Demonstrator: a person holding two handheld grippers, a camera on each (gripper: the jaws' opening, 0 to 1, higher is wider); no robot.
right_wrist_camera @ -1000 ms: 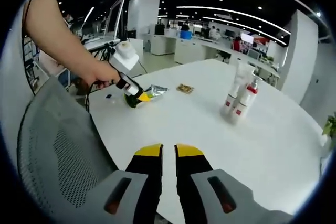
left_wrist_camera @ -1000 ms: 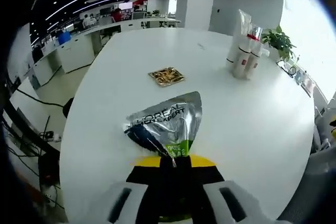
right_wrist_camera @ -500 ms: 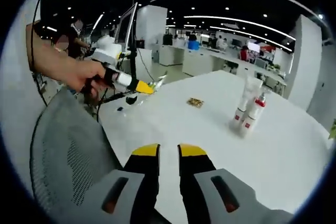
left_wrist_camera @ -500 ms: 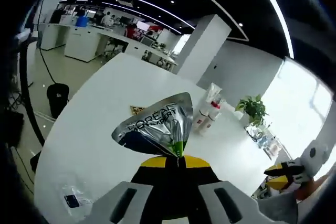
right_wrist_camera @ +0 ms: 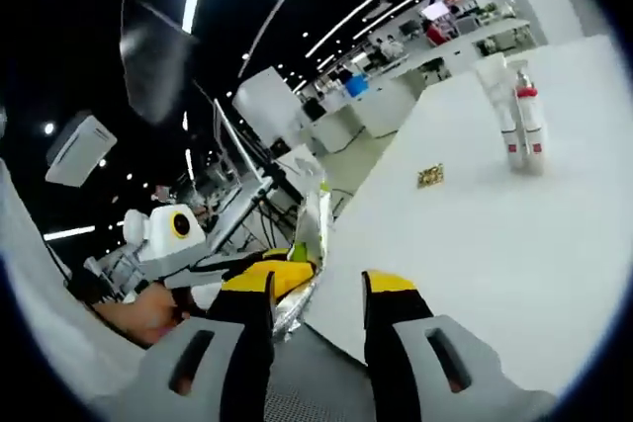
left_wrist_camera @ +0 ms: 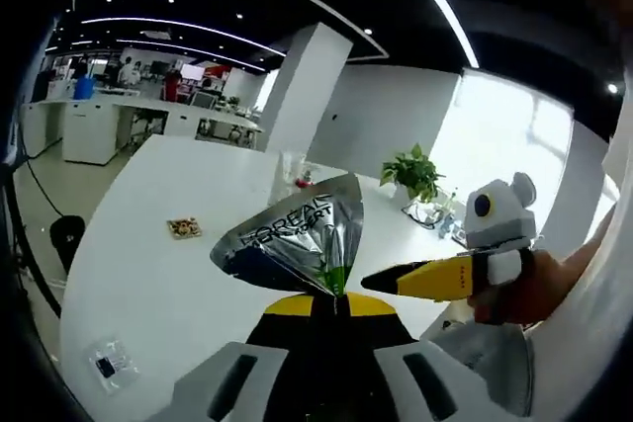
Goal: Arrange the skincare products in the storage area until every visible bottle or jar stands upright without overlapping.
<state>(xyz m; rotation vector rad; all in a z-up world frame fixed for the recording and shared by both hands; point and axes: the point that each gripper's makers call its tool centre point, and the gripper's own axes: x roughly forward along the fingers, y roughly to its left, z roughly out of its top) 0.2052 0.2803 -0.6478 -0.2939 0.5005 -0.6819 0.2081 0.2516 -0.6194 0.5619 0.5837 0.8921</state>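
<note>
Open-plan office surroundings are showing behind a large white table (left_wrist_camera: pixel 188 274), with rows of ceiling lights and a white pillar beyond it. In the left gripper view, the left gripper (left_wrist_camera: pixel 334 305) is pinching the narrow end of a silver L'Oreal sachet (left_wrist_camera: pixel 297 242), jaws closed on it, and is holding the sachet above the table surface. The right gripper (left_wrist_camera: pixel 401 282) is entering that view from the right, its yellow tips reaching just beside the sachet's lower edge; whether they are touching it cannot be told. A small gold packet (left_wrist_camera: pixel 184 228) is lying flat on the table, and a clear packet (left_wrist_camera: pixel 107 366) is lying near the table's near edge. A potted plant (left_wrist_camera: pixel 413 171) is standing at the far side.

In the right gripper view, the right gripper (right_wrist_camera: pixel 316 289) is showing its jaws apart, with the sachet (right_wrist_camera: pixel 311 244) just beside its left jaw. The left gripper (right_wrist_camera: pixel 272 274) is gripping that sachet. Well apart, a cluster of white bottles (right_wrist_camera: pixel 514 116) is standing upright on the table (right_wrist_camera: pixel 514 244), with the gold packet (right_wrist_camera: pixel 429 176) lying near them.
</note>
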